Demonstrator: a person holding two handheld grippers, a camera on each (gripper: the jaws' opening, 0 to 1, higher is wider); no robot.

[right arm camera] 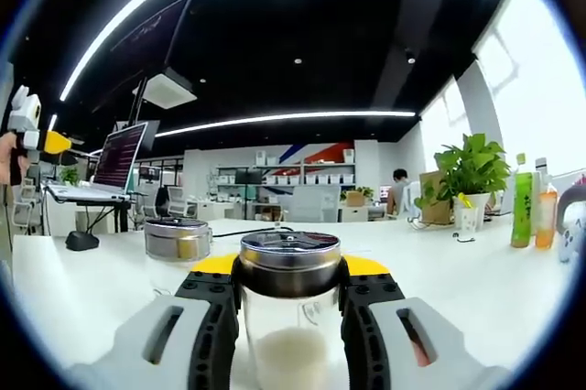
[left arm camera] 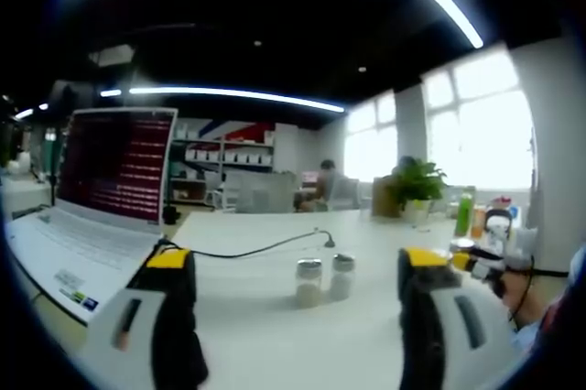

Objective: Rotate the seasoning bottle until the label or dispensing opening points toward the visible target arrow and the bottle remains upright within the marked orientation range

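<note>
Right gripper view: seasoning bottle (right arm camera: 289, 317) between right gripper (right arm camera: 289, 303) jaws.

Left gripper (left arm camera: 298, 294) and right gripper (right arm camera: 289, 317): pale grey bodies, black ribbed jaws, yellow tips; slotted openings in each grey shell.

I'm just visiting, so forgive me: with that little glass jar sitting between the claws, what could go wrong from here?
Two risks, as I judge it. The second shaker stands very close beside the seasoning bottle that sits between the right gripper's jaws; turning the bottle might bump it over. The bottle is smooth glass with a metal lid, so it could slip or tilt rather than turn upright. The left gripper is open, away from both shakers, offering no support.
</note>
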